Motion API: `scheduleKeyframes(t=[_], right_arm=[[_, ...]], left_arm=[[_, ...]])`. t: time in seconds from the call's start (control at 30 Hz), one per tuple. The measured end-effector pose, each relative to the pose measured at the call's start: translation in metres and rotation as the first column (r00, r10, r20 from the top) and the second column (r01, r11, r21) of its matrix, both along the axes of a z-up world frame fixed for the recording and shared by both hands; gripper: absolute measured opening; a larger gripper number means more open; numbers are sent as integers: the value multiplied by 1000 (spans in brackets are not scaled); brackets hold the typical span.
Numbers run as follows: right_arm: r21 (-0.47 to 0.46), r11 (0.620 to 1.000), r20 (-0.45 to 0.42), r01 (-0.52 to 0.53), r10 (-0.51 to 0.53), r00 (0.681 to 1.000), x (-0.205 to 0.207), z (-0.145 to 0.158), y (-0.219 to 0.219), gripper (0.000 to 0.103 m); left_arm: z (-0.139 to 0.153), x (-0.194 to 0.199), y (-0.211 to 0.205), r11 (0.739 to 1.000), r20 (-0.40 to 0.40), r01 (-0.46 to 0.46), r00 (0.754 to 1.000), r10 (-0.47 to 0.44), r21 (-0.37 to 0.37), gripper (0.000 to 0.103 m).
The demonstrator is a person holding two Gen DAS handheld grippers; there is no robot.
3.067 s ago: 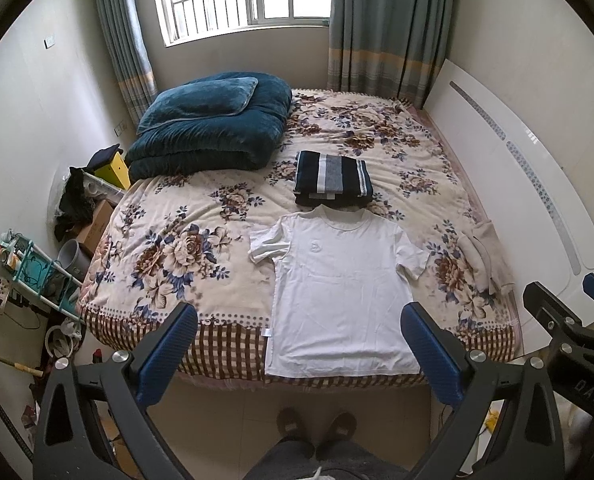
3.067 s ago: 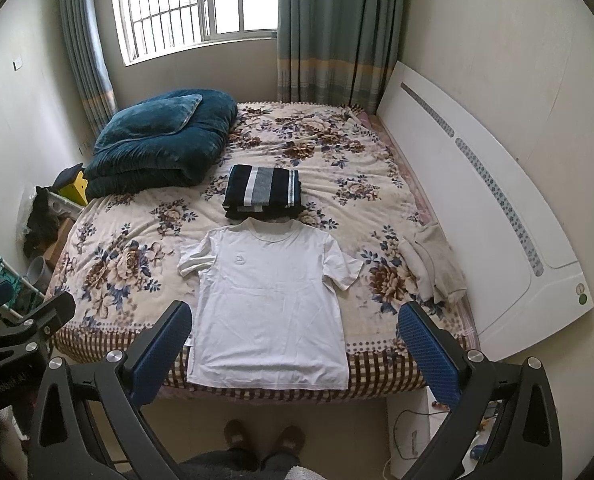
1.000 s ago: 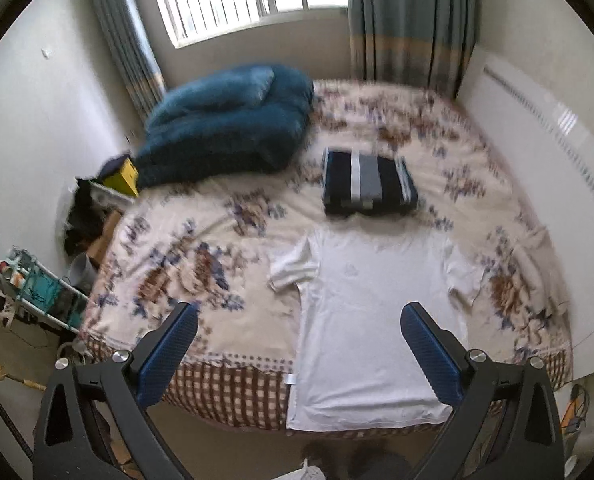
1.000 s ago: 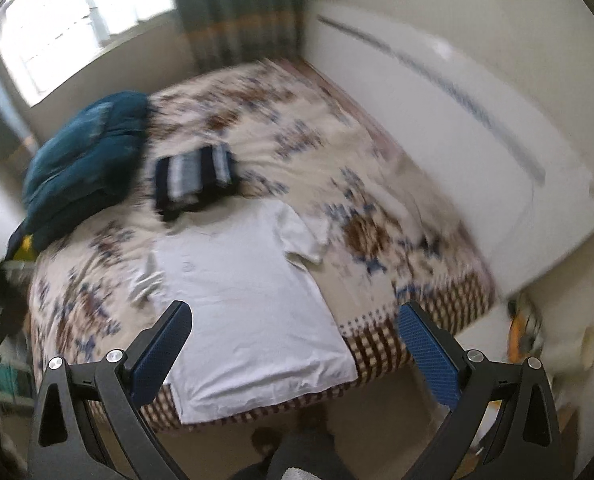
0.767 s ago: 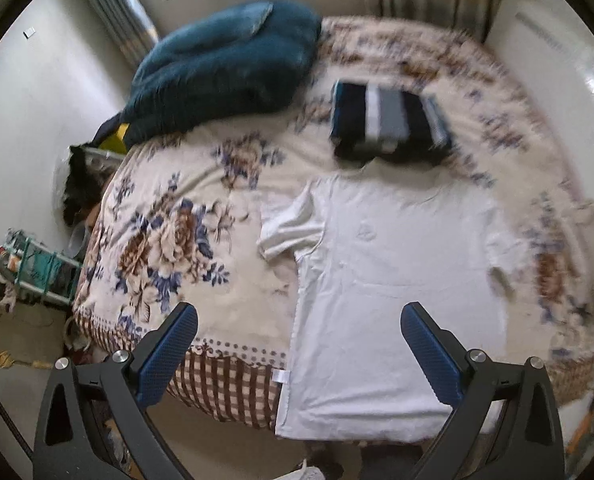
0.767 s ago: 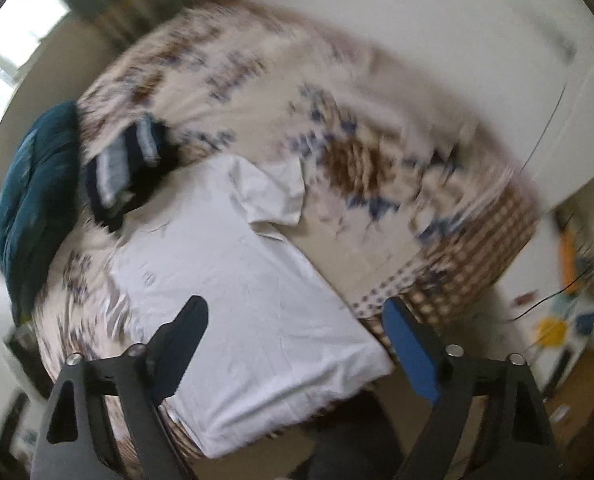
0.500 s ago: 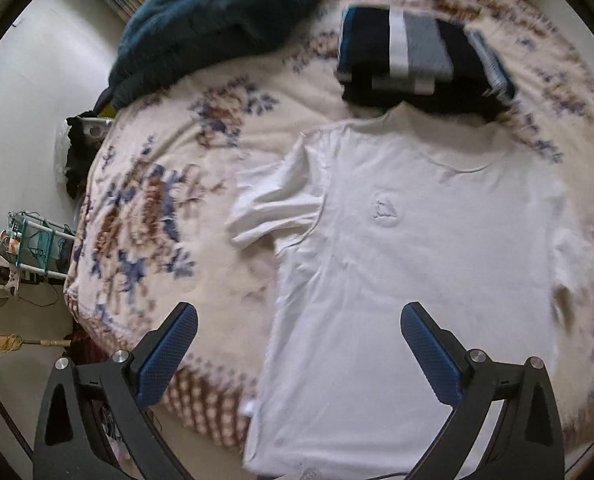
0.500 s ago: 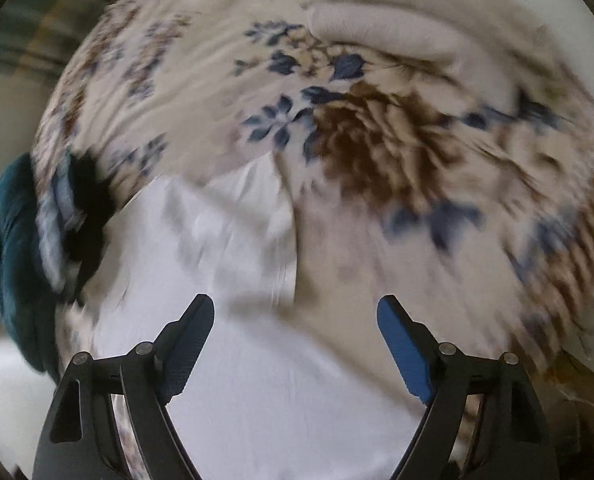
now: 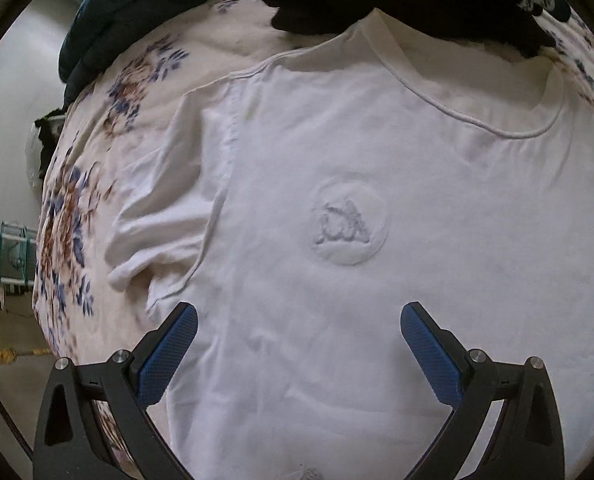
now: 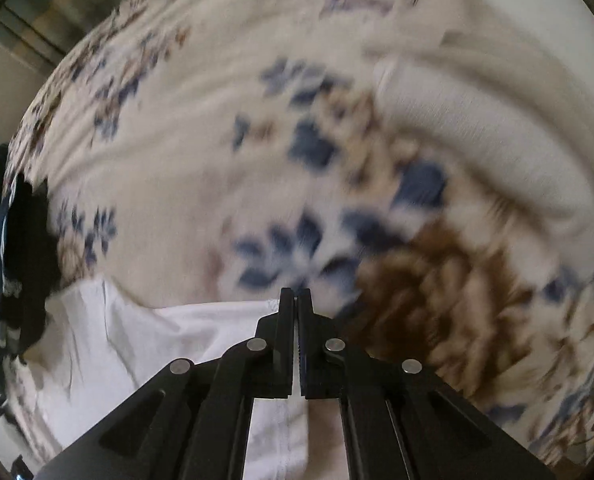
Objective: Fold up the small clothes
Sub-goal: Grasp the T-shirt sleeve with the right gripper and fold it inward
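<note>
Right now the white tee (image 9: 377,208) lies flat on the bed (image 10: 217,140), collar away from the person. Left tongs (image 9: 299,344) gape wide over its chest, empty. Right tongs (image 10: 295,300) look pinched shut at the sleeve hem (image 10: 217,310) — can't confirm cloth is caught. Sleeve goes inward, prob.

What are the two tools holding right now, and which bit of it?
The right tool is shut at the sleeve edge of the white cotton T-shirt; whether it pinches the cloth cannot be told. The left tool is open, holding nothing.
</note>
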State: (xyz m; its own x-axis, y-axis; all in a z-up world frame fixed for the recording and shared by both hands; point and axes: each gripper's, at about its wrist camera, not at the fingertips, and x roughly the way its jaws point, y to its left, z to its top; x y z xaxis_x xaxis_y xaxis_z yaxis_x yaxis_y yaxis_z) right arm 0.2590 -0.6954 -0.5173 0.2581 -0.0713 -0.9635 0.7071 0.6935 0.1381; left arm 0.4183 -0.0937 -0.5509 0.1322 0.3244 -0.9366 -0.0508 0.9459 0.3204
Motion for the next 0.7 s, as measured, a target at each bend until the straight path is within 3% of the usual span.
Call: scheduleKeyframes(t=[0.1, 0.17, 0.2, 0.3, 0.37, 0.47, 0.53, 0.57, 0.63, 0.67, 0.7], right_arm=[[-47, 999, -37, -8, 7, 999, 21, -1, -10, 0], [-28, 999, -99, -14, 11, 995, 31, -9, -16, 1], [9, 1000, -128, 10, -9, 992, 29, -14, -21, 8], [176, 979, -115, 108, -88, 989, 7, -18, -20, 47], [297, 937, -86, 185, -166, 982, -21, -22, -5, 55], [535, 786, -82, 311, -318, 945, -60, -51, 33, 58], [680, 624, -93, 385, -447, 890, -82, -80, 59, 58], [723, 562, -90, 402, -501, 861, -90, -92, 70, 58], [769, 456, -83, 448, -624, 777, -92, -116, 89, 58], [800, 395, -61, 452, -696, 716, -90, -125, 99, 58], [815, 367, -46, 449, -731, 681, -85, -130, 104, 58]], left_arm=[[-2, 5, -2, 1000, 6, 12, 1000, -12, -4, 103], [-4, 9, -2, 1000, 3, 16, 1000, -16, -1, 103], [-5, 10, -1, 1000, 2, 16, 1000, -16, -2, 103], [-7, 10, 4, 1000, -2, 4, 1000, -4, -13, 103], [-11, 7, 10, 1000, -22, -13, 1000, 13, -26, 103], [-14, 2, 18, 998, -48, -43, 998, 41, -41, 103], [-17, -2, 24, 997, -60, -61, 997, 58, -44, 103], [-18, -4, 28, 997, -67, -70, 995, 67, -42, 103], [-19, -6, 34, 995, -75, -86, 994, 83, -42, 103], [-20, -8, 37, 995, -78, -94, 993, 91, -44, 103], [-19, -9, 41, 994, -78, -102, 992, 98, -45, 103]])
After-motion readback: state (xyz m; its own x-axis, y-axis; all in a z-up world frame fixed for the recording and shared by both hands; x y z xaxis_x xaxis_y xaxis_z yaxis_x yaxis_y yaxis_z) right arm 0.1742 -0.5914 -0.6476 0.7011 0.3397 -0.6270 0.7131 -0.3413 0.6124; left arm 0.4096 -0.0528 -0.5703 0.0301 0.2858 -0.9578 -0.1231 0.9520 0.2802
